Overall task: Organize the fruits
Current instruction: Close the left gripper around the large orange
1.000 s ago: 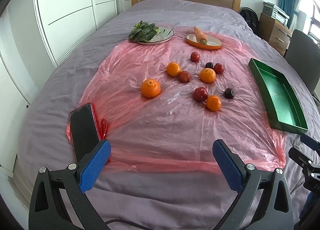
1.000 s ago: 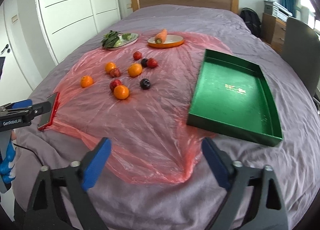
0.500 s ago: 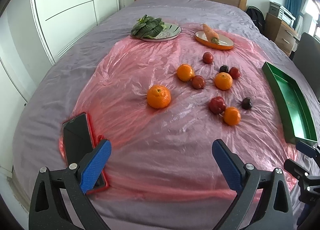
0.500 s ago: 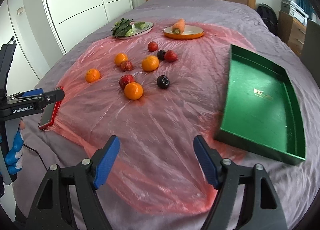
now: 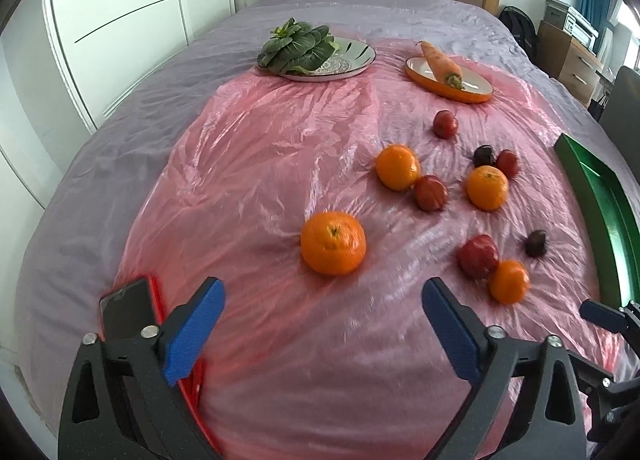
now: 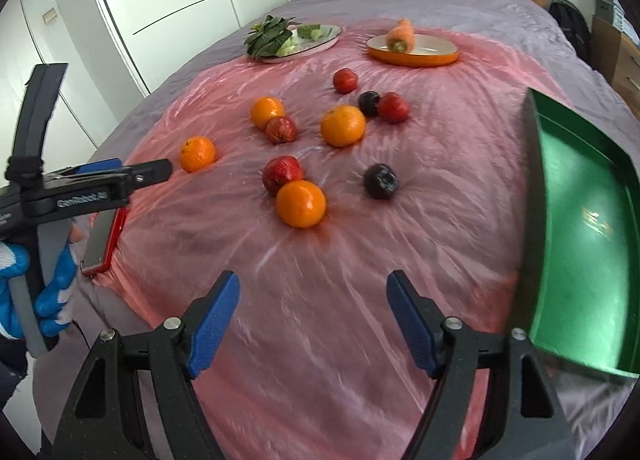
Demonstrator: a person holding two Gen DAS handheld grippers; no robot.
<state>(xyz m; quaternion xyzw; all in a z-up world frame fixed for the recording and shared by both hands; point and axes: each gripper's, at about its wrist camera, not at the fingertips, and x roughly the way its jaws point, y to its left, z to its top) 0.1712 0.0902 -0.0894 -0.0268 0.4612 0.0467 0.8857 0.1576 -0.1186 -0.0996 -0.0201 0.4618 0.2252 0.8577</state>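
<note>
Several oranges, red fruits and dark plums lie loose on a pink plastic sheet [image 5: 280, 147] spread over a bed. My left gripper [image 5: 320, 324] hangs just short of the nearest orange [image 5: 333, 242]; its jaws are closing a little and hold nothing. My right gripper [image 6: 313, 320] is open and empty, a short way before another orange [image 6: 301, 203] that touches a red fruit [image 6: 282, 173]. A dark plum [image 6: 380, 181] lies to its right. An empty green tray [image 6: 580, 219] stands at the right.
At the far end a plate of leafy greens [image 5: 304, 51] and an orange plate with a carrot [image 5: 448, 75]. A phone in a red case [image 5: 128, 312] lies at the sheet's left edge. A blue-gloved hand [image 6: 24, 292] holds the left gripper's handle. Wardrobe left, drawers right.
Both grippers have moved forward and down toward the fruits, which now look larger and nearer. The right gripper's jaws have narrowed somewhat. Nothing has been picked up.
</note>
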